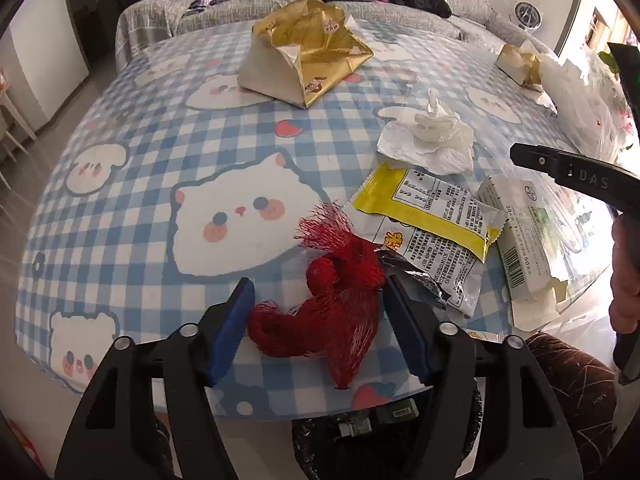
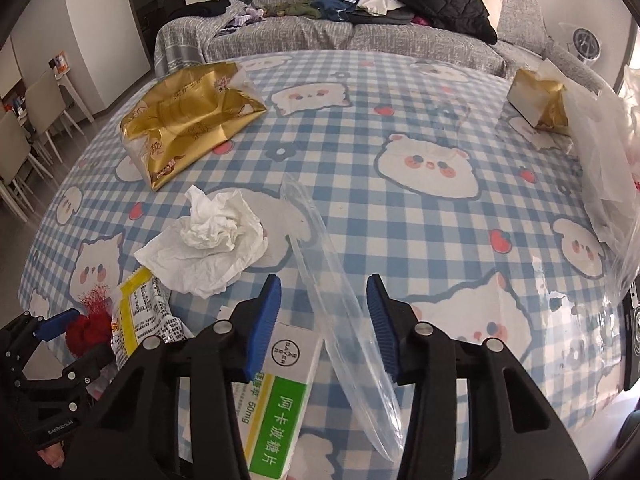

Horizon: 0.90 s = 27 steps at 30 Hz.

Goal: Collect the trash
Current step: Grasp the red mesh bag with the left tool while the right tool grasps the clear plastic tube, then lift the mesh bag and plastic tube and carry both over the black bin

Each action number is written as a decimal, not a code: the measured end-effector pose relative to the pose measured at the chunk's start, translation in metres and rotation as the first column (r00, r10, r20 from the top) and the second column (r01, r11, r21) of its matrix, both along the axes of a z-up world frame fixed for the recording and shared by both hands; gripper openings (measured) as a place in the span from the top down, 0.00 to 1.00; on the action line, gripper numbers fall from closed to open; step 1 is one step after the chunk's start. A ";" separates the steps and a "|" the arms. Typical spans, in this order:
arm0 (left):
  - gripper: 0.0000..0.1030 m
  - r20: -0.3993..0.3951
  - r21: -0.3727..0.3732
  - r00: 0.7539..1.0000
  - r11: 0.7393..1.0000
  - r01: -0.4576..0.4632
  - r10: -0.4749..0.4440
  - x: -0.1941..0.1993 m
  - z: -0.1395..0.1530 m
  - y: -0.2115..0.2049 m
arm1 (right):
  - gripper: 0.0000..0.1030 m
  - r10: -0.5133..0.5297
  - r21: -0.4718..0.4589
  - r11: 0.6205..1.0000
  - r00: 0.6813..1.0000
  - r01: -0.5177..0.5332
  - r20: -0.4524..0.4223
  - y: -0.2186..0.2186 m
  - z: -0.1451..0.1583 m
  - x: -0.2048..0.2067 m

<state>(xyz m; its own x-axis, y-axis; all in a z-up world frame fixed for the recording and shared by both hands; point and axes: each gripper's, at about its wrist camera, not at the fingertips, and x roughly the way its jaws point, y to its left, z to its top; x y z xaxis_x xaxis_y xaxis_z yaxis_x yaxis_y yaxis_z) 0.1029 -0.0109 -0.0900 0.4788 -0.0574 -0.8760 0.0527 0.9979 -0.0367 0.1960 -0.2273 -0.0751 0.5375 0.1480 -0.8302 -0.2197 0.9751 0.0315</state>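
Note:
A red mesh net bag [image 1: 336, 304] lies on the checked tablecloth [image 1: 160, 184] between the open fingers of my left gripper [image 1: 320, 300]; it also shows in the right wrist view [image 2: 90, 326]. Beside it lie a yellow and white snack wrapper [image 1: 432, 220], a crumpled white tissue [image 1: 432, 136] and a white and green medicine box [image 1: 520, 240]. My right gripper [image 2: 324, 320] is open over a clear plastic sleeve [image 2: 340, 312], with the medicine box [image 2: 280, 396] under its left finger. The tissue [image 2: 208, 244] lies ahead to the left.
A torn gold tissue pack [image 1: 308, 56] lies at the far middle and a smaller gold pack [image 2: 536, 96] at the far right, by a clear plastic bag [image 2: 604, 168]. A dark bin [image 1: 360, 448] sits below the table's near edge. A grey sofa with clothes [image 2: 360, 12] stands behind.

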 end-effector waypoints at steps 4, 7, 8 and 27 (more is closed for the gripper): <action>0.44 -0.006 0.015 1.000 1.000 -0.001 0.001 0.000 0.000 -0.002 | 0.64 0.015 -0.011 1.000 1.000 -0.016 -0.012 0.005 -0.004 0.003; 0.51 -0.005 0.022 1.000 1.000 -0.005 0.005 -0.001 0.000 -0.002 | 0.71 0.015 -0.016 1.000 1.000 -0.015 -0.010 0.006 -0.005 0.004; 0.52 -0.006 0.026 1.000 1.000 -0.006 0.006 -0.002 0.000 -0.002 | 0.75 0.014 -0.020 1.000 1.000 -0.014 -0.009 0.006 -0.005 0.004; 0.78 0.004 0.008 1.000 1.000 -0.012 0.012 -0.007 0.006 0.003 | 0.85 -0.019 -0.031 0.999 0.999 0.020 0.030 -0.005 -0.002 0.000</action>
<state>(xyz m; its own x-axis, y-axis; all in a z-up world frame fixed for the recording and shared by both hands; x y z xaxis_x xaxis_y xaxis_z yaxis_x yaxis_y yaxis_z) 0.0960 -0.0080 -0.0843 0.4831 -0.0444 -0.8744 0.0411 0.9988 -0.0280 0.1964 -0.2327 -0.0768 0.5646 0.1114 -0.8178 -0.2007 0.9796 -0.0051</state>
